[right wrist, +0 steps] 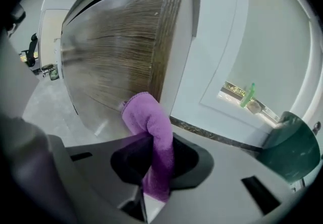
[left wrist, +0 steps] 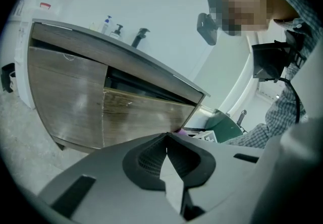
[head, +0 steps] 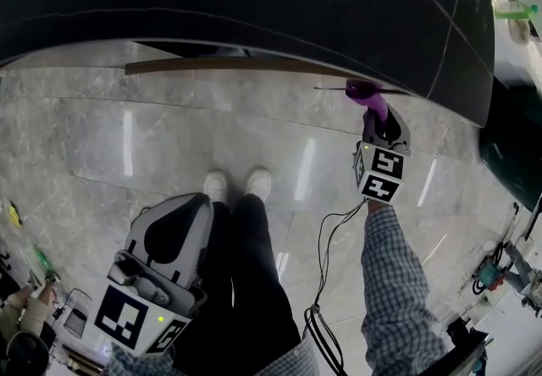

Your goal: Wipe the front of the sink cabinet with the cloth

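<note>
Head view looks steeply down; both gripper views share the sink cabinet.

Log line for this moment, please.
right gripper: shut on cloth | cloth: by right edge of cabinet front, contact unclear | left gripper: shut, empty, off cabinet

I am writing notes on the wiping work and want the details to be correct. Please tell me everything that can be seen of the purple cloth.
The purple cloth looks soft and fuzzy, like microfibre. It is bunched into a thick fold and clamped between the shut jaws of the right tool. Its rounded end sticks out beyond them. That end sits near a lower corner of the wood-grain cabinet front and seems to touch it, though the contact is hard to confirm. Nothing else touches the cloth.
</note>
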`<state>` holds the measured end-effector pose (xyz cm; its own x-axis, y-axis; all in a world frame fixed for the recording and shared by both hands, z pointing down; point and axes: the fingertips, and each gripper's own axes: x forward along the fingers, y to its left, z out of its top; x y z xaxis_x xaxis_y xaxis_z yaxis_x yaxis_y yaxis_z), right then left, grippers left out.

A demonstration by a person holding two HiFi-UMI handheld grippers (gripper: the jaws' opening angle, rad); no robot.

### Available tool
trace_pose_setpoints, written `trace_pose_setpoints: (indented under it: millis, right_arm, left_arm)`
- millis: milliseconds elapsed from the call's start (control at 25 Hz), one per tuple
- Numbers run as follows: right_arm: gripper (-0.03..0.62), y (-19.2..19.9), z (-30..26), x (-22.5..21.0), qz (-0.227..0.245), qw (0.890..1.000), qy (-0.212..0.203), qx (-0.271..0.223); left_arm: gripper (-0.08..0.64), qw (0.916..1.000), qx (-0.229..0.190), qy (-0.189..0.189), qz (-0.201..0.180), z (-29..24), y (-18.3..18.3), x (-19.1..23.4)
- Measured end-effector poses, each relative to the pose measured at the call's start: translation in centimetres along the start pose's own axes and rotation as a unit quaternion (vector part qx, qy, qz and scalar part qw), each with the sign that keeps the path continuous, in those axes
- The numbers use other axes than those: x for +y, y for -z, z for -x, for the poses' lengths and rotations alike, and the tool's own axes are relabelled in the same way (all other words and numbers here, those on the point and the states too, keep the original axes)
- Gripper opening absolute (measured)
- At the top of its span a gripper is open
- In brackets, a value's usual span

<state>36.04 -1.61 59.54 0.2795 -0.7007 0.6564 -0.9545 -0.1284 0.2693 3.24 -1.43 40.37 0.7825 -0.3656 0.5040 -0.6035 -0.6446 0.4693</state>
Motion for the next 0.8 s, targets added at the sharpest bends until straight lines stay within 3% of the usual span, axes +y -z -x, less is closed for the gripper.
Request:
trace_pose_setpoints:
  millis: [240, 400, 560, 800]
  right_arm:
    - [0.077, 0.8, 3.2, -3.6, -0.045, 0.998, 0.046, 0.019]
    - [0.077, -0.4, 8.2, -3.6, -0.087, 0.995, 0.053, 0.017]
    - [0.077, -4.5, 13.8, -0.9, -0.108, 0.994, 0.022, -0.008]
    - [0.077, -14.0, 21.5, 3.7, -0.132, 0.987, -0.024, -0.084]
  left_arm:
    - [0.011, 0.9998, -0.008, 0.012, -0.011, 0.7, -2.0, -1.3]
    - [0.011, 0.9992, -0.024, 0.018, -0.027, 3.2, -5.0, -2.7]
    - [0.011, 0.9979, -0.042, 0.02, -0.044, 6.7, -8.8, -3.8]
    - [0.011, 0.9956, -0.061, 0.01, -0.071, 13.3, -13.2, -5.2]
